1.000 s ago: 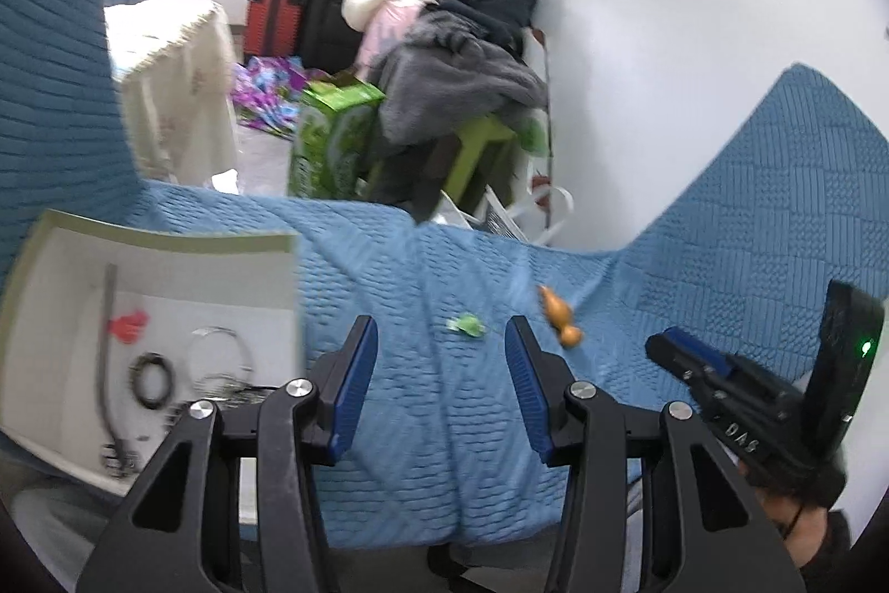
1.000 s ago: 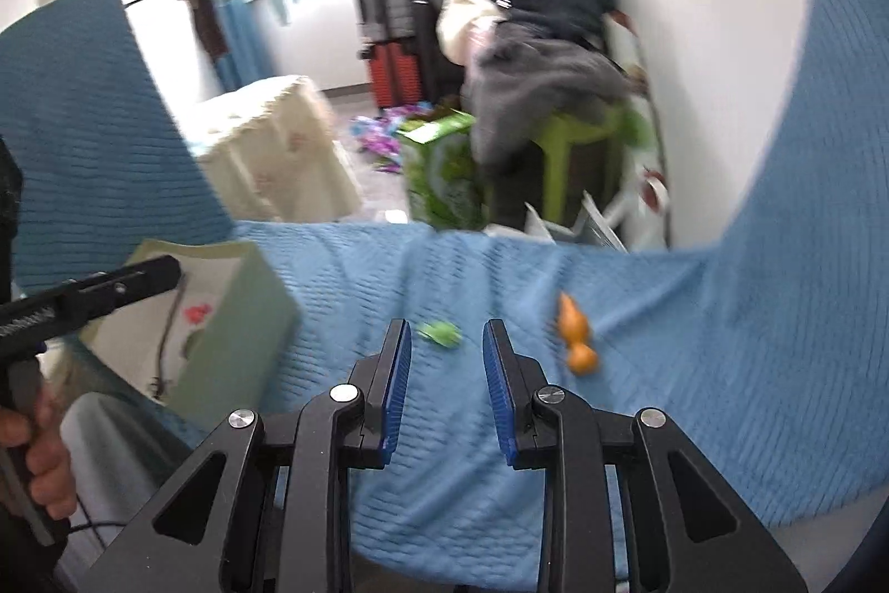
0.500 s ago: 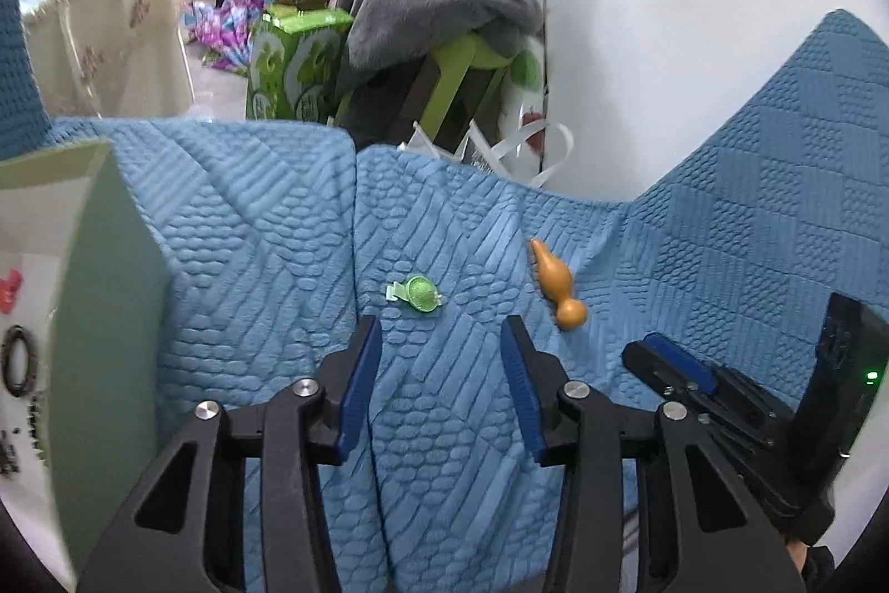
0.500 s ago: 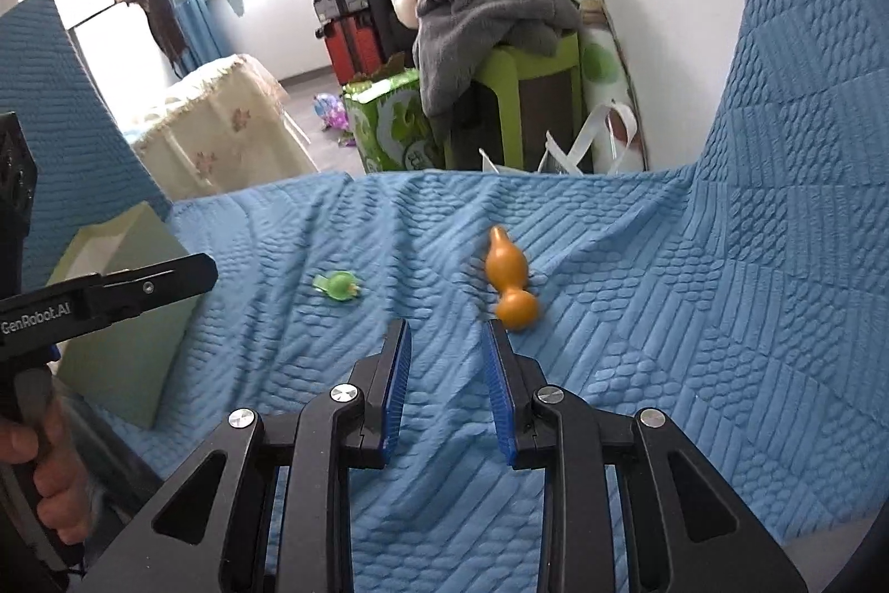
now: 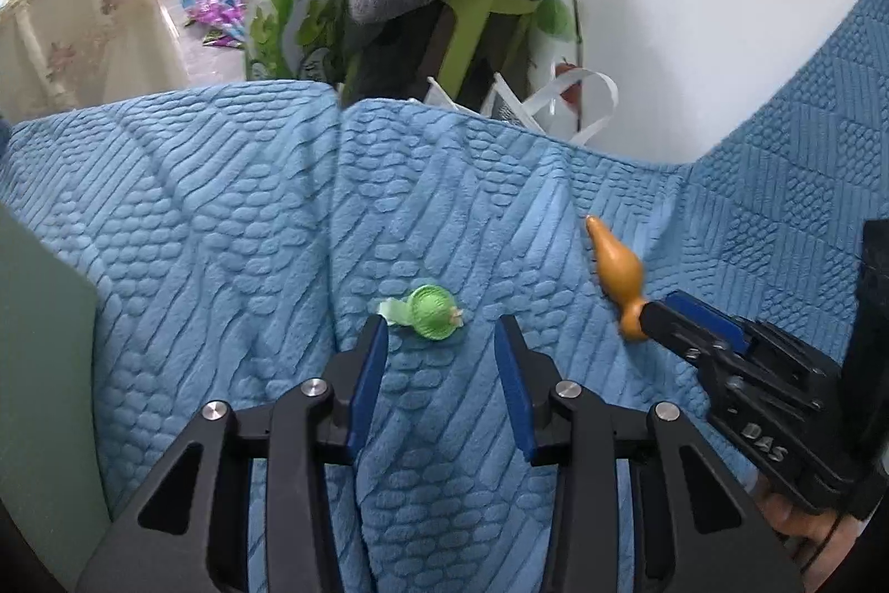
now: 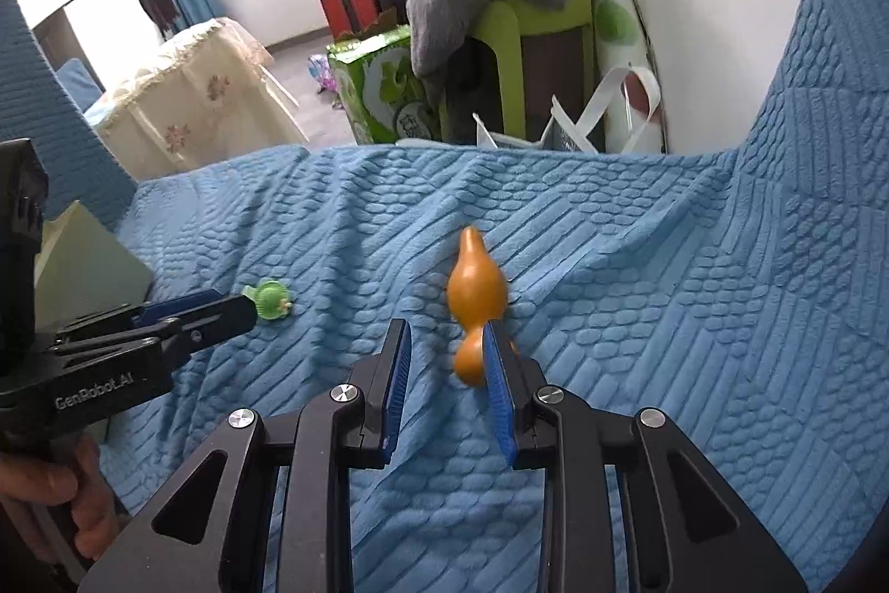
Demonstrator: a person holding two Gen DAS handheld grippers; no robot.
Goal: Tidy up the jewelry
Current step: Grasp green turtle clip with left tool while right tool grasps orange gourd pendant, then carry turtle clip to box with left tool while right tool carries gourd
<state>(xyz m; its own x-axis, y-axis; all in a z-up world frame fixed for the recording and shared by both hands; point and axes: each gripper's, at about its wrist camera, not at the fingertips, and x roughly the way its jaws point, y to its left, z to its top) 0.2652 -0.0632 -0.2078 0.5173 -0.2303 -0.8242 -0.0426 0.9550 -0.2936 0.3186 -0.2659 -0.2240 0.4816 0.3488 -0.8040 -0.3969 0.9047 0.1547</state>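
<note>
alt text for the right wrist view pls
The right gripper reaches down over a blue blanket, its open fingers around the small end of an orange gourd charm. At left, the left gripper nears a green charm.

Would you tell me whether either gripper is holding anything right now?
Nothing is held: the left gripper is open short of the green charm, the right gripper open around the orange gourd.
</note>
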